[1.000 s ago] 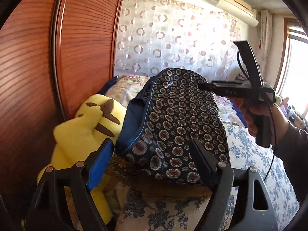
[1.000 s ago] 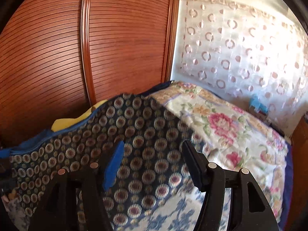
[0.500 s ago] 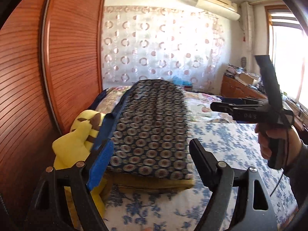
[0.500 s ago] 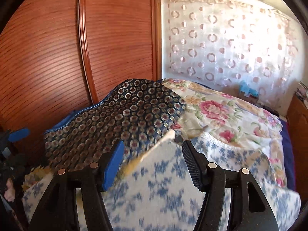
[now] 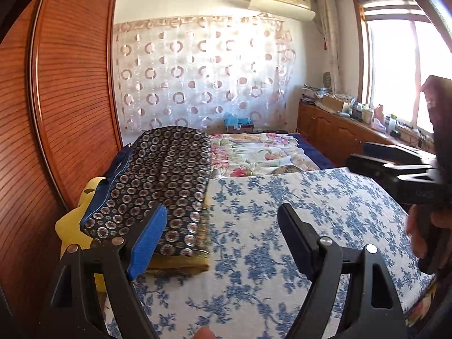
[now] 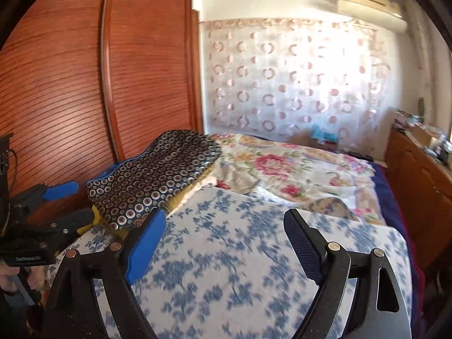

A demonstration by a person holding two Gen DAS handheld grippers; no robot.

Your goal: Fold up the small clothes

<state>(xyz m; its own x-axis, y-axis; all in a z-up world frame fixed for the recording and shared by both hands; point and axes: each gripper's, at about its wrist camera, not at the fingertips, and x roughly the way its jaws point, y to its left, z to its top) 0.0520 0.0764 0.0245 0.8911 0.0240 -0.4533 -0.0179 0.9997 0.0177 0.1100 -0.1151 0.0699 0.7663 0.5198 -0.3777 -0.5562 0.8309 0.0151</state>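
Observation:
A folded dark navy garment with a ring pattern (image 5: 163,180) lies on top of a mustard-yellow folded piece (image 5: 180,264) at the left side of the bed, by the wardrobe. It also shows in the right wrist view (image 6: 158,180). My left gripper (image 5: 219,243) is open and empty, pulled back from the garment above the blue-flowered cloth (image 5: 282,226). My right gripper (image 6: 224,243) is open and empty above the same cloth (image 6: 240,254). Each gripper shows at the edge of the other's view.
A yellow plush toy (image 5: 70,226) sits between the stack and the wooden wardrobe doors (image 5: 56,113). A flowered quilt (image 5: 254,152) covers the far half of the bed. A wooden cabinet (image 5: 339,132) with clutter stands under the window at right.
Both grippers have pulled back and away from the ring-patterned garment, which now lies flat on the stack. More of the blue-flowered cloth and the room shows.

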